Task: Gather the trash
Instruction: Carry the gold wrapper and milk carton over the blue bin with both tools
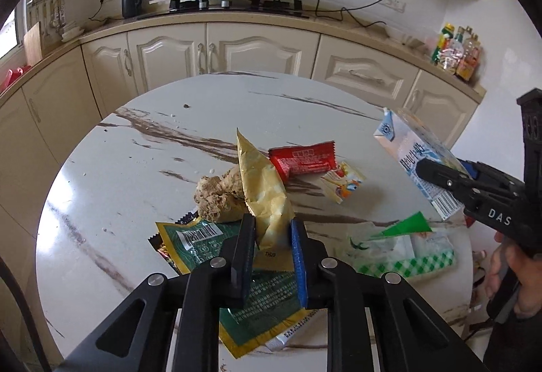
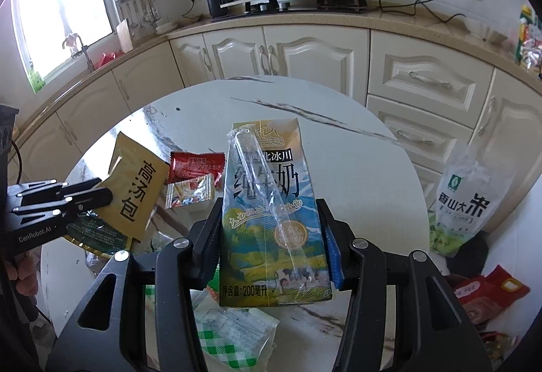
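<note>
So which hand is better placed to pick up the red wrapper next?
Neither is free: the left tongs grip the gold sachet and the right tongs grip the milk carton. Once emptied, probably the left, since the red wrapper lies just beyond its sachet.

Far half of the round table is bare marble, so there's open passage along the far edge. The near half is cluttered edge to edge: green sachet, ginger lump, upright gold packet, red wrapper and small foil packet through the middle, green-checked bag toward the near-right edge. The right gripper with its milk carton blocks the air over the right edge, the left gripper sits over the near-centre pile, and the rice bag stands off the table's right side.
</note>
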A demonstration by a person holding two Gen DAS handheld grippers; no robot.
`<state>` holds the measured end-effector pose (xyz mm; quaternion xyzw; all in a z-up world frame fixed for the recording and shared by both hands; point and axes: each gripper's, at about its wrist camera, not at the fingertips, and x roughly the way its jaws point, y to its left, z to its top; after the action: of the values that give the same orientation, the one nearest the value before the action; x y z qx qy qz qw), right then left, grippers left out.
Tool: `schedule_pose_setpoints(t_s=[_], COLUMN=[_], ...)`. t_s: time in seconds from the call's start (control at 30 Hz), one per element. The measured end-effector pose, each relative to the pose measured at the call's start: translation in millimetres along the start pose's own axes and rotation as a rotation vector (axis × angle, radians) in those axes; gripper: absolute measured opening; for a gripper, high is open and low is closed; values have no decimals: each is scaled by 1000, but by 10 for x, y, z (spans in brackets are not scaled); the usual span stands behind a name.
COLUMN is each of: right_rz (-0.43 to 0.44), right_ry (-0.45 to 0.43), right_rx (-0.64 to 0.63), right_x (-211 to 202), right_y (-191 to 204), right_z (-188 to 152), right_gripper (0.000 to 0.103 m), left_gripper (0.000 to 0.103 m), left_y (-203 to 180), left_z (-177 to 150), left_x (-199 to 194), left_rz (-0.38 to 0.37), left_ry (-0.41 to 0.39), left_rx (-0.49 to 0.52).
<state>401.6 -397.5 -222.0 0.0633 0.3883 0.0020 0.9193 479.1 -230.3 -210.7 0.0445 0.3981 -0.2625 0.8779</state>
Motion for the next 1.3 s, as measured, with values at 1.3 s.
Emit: schedule_pose_setpoints(t_s=[1.3], right_rz=[523], right_ry=[-19], right_rx=[-291], right_x=[-397], right_y=[3849], right_z=[-214], right_gripper=[48], left_gripper=[9], left_y=[2356], left_z=[-2484], left_x=[-3579], left_rz=[195], left_ry=[-237], left_rx=[-306])
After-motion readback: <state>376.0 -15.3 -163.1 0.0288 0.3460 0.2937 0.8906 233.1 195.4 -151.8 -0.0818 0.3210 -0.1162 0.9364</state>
